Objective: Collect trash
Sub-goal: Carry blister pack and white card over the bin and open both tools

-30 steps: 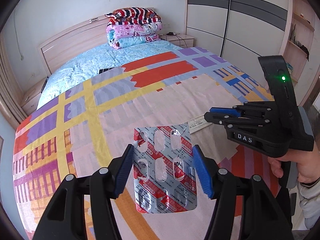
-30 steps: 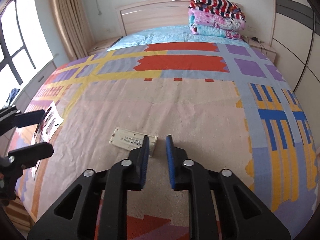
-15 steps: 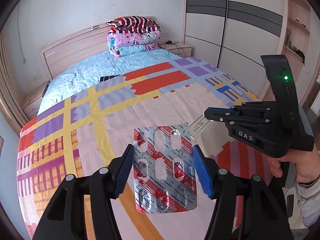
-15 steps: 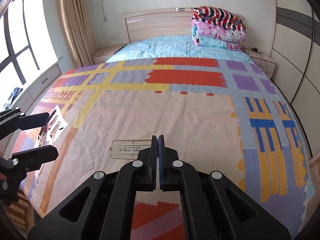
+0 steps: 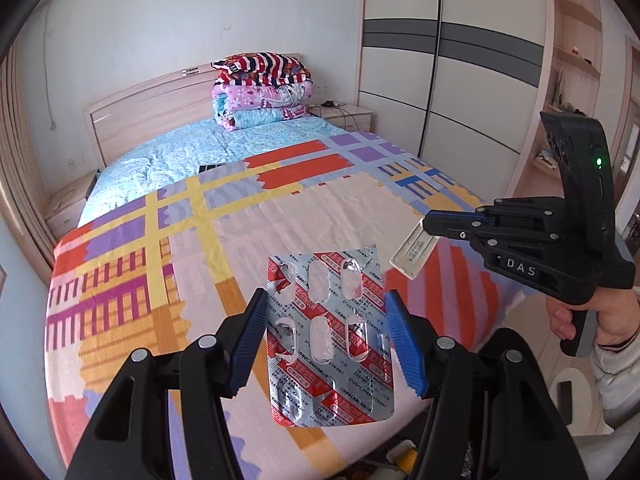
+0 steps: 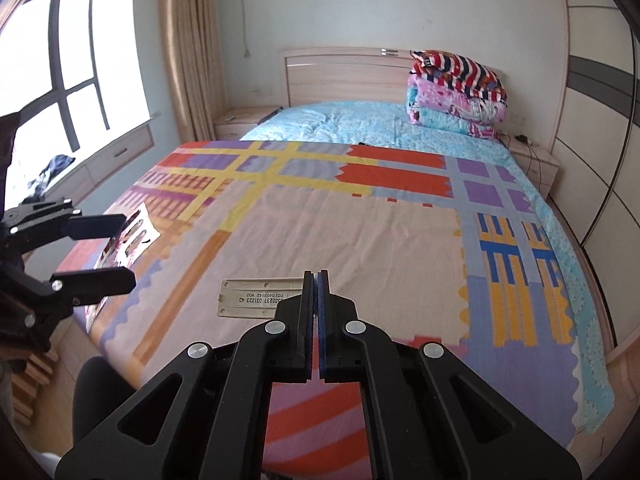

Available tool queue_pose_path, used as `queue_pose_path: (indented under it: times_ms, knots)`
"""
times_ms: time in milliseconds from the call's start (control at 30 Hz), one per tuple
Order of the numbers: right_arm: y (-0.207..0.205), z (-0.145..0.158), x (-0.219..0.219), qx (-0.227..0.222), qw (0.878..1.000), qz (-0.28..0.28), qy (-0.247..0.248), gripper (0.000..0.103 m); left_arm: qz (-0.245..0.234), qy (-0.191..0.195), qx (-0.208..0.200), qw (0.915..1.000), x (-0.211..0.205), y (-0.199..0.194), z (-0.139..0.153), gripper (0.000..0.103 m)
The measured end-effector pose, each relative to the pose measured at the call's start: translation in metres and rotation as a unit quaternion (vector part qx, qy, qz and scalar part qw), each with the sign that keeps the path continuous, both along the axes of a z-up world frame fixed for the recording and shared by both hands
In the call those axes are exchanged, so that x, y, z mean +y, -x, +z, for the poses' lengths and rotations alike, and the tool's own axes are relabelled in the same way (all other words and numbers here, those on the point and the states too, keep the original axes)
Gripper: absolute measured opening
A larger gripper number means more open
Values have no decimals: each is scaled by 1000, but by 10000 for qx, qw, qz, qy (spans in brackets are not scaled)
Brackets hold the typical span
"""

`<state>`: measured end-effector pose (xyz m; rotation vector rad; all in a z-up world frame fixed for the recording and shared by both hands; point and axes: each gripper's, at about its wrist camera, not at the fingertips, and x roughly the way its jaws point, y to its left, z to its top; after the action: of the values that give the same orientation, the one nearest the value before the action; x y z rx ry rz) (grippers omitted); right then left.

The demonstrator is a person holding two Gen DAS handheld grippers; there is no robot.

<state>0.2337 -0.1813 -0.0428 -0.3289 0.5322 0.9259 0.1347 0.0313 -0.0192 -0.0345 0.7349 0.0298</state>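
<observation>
Left wrist view: a silver-and-red foil blister pack with emptied pill pockets (image 5: 330, 354) is held clear of the bed between the blue pads of the left gripper (image 5: 326, 346), whose jaws stand about half apart and press on the pack's two long edges. Its long axis is seen to run along the fingers, away from the camera and toward the headboard, with the printed face turned up to the lens. A flat, beige rectangular plastic strip with printed code numbers (image 5: 414, 254) is pinched at one end by the fully closed right gripper (image 5: 430, 225) and is carried in the air above the patchwork bedspread (image 5: 192, 248).

In the right wrist view the same strip (image 6: 256, 298) is seen lying crosswise to the fingers of that gripper (image 6: 316, 280): its long axis runs level and out to the left, its free end pointing toward the other gripper.

Both visible pieces of trash are judged to be lifted off the bed. No other litter can be made out on the bedspread. No bin is shown, so the dropping-off is judged to be left.
</observation>
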Motion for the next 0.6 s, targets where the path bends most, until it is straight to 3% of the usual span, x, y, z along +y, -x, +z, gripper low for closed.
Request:
queue_pose_path:
  times_ms: [333,600]
  knots:
    - [58,-17,-27,-44,9992,374,162,2,-232,6,-28,9997,-30,55,-12,57]
    - [85,-54,-38,336,9973,520,391,2,-291,420,152,9986,-53,95,-47,57]
